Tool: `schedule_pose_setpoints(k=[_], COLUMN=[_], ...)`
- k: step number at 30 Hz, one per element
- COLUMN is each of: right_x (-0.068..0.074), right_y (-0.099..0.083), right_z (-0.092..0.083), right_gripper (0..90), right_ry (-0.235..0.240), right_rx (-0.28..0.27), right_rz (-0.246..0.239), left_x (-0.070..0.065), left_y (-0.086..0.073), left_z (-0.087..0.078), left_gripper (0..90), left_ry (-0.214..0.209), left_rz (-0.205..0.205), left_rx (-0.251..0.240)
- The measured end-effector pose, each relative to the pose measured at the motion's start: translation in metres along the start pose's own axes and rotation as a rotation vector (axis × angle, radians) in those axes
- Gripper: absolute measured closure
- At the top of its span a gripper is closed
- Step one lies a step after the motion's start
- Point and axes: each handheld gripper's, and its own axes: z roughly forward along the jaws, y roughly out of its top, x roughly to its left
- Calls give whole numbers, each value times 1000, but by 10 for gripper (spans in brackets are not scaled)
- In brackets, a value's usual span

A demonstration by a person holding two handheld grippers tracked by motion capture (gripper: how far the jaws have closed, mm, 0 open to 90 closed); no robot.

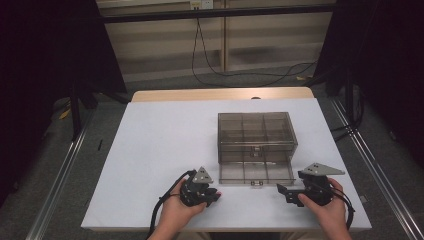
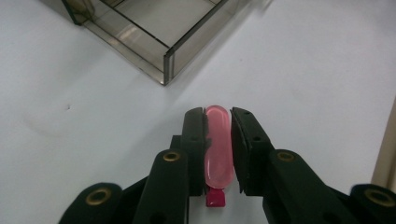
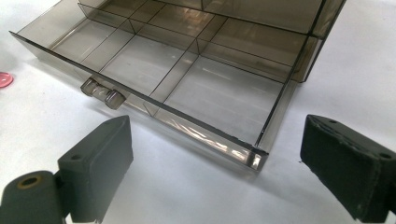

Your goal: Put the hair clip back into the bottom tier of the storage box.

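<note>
My left gripper [image 2: 218, 122] is clamping a pink clip [image 2: 219, 149] on the table [image 1: 160, 145], just beside the open drawer [image 3: 154, 70]; my right gripper [image 3: 215, 158] is waiting with jaws apart at the drawer's front. I'm judging the pick-up done, so next I'm lifting the clip over the wall into a compartment.

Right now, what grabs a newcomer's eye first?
The translucent pink oblong piece pinched between the left gripper jaws, just off the white table. Next, the smoky transparent plastic drawer box at mid-table, its divided drawer pulled out toward the open right gripper.
</note>
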Motion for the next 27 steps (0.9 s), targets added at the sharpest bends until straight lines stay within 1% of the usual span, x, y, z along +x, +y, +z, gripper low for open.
schedule_pose_setpoints(k=[3,4,5,7,8,9,10,12,13,14,15,16,17,18,20,21,23,25,27], right_x=[0,0,0,0,0,0,0,0,0,0,0,0,1,1,1,1,2,2,1], right_y=[0,0,0,-1,-1,-1,-1,-1,-1,-1,0,0,0,0,0,0,0,0,0], right_z=[0,-1,-1,-1,-1,-1,-1,-1,-1,-1,-1,-1,-1,-1,0,0,0,0,0], right_gripper=[93,93,93,93,93,93,93,93,93,93,93,93,93,93,93,93,93,93,93], right_ry=[0,0,0,-1,-1,0,1,-1,1,-1,-1,-1,-4,-4,0,0,-1,1,2], right_rx=[-2,-2,-1,1,1,1,2,0,1,1,1,0,-2,-1,0,1,3,-2,-2], right_rz=[2,3,4,3,3,1,1,0,1,1,1,2,3,4,0,-4,-2,-5,-3], left_x=[0,0,0,0,0,1,0,-1,-1,-1,-1,-1,-1,-1,-1,-1,-1,-2,0], left_y=[0,0,0,-1,-1,-1,-2,-3,-3,-3,-3,-3,-3,-2,-1,-1,-1,-1,1], left_z=[0,1,0,1,0,-1,-1,0,-1,-2,-2,-2,-2,-3,-3,-3,-3,-2,-5], left_gripper=[763,763,762,757,756,752,737,716,712,721,750,759,760,761,763,763,763,763,763], left_ry=[-3,0,2,2,-4,-5,-12,-12,-15,-16,-16,-18,-17,-15,-3,-1,-2,6,2], left_rz=[-8,-7,0,5,4,15,3,0,-2,-1,1,-8,-9,10,39,40,34,-3,-13], left_rx=[-7,-11,-2,-17,-5,2,-6,-15,-10,-4,0,-1,-2,15,30,31,31,2,-4])
